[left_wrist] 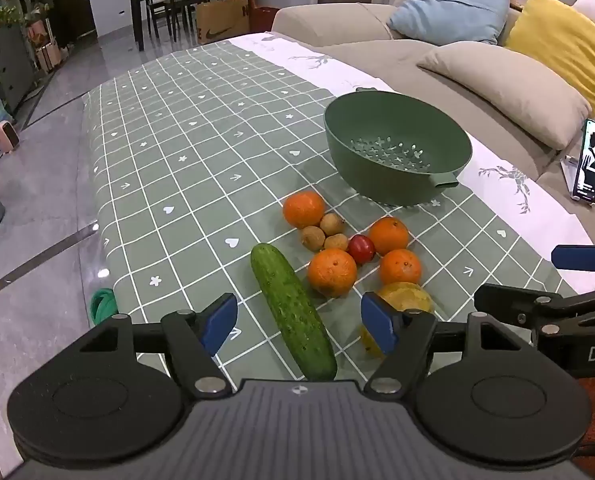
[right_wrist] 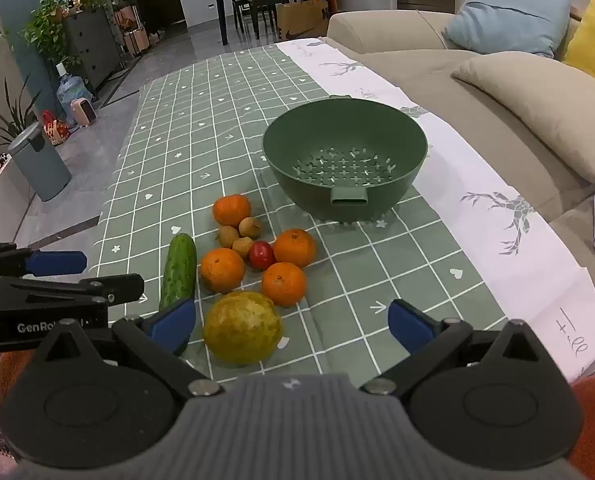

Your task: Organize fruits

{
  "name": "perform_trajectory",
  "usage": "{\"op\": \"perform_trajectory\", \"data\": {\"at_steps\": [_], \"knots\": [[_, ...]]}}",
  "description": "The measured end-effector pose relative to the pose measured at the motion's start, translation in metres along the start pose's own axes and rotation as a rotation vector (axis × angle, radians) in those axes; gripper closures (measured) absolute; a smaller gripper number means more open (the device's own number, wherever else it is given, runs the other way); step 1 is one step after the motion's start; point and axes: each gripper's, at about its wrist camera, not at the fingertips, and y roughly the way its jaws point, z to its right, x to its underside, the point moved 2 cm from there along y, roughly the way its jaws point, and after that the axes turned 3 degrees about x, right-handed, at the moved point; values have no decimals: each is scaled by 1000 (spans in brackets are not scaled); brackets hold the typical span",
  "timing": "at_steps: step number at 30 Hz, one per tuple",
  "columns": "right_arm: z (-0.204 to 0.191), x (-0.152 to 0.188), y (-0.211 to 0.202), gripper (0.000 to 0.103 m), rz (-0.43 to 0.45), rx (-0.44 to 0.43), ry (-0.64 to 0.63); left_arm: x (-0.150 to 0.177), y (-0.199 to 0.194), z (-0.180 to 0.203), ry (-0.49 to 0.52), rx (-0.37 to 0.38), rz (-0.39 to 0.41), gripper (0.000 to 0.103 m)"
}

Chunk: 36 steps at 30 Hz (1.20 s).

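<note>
Left wrist view — my left gripper (left_wrist: 299, 326) and right gripper (right_wrist: 291, 326) hold jaws wide, empty; cucumber (left_wrist: 293, 312) lies lower centre, colander (left_wrist: 397, 146) upper right.

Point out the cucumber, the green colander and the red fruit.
cucumber (left_wrist: 293, 312): left wrist view, mid-body.
green colander (right_wrist: 345, 200): right wrist view, front outer wall.
red fruit (right_wrist: 262, 255): right wrist view, centre.

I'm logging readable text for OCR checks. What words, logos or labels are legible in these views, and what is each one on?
"GenRo", rest cut off: on the left gripper body, seen from the right wrist.
"D A", cut off at the frame edge: on the right gripper body, seen from the left wrist.
Nike swoosh, no readable letters beside it: on the brown paper bag.
Handwritten marks on the white cloth: not readable.
Phone screen: too small.
</note>
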Motion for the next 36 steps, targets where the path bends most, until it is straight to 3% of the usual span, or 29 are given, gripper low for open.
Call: {"op": "perform_trajectory", "data": {"at_steps": [3, 36], "knots": [[0, 0, 0, 5, 5, 1, 1, 1, -4, -6, -21, 28, 3, 20], [-2, -1, 2, 5, 0, -7, -3, 1, -3, -6, -21, 18, -7, 20]]}}
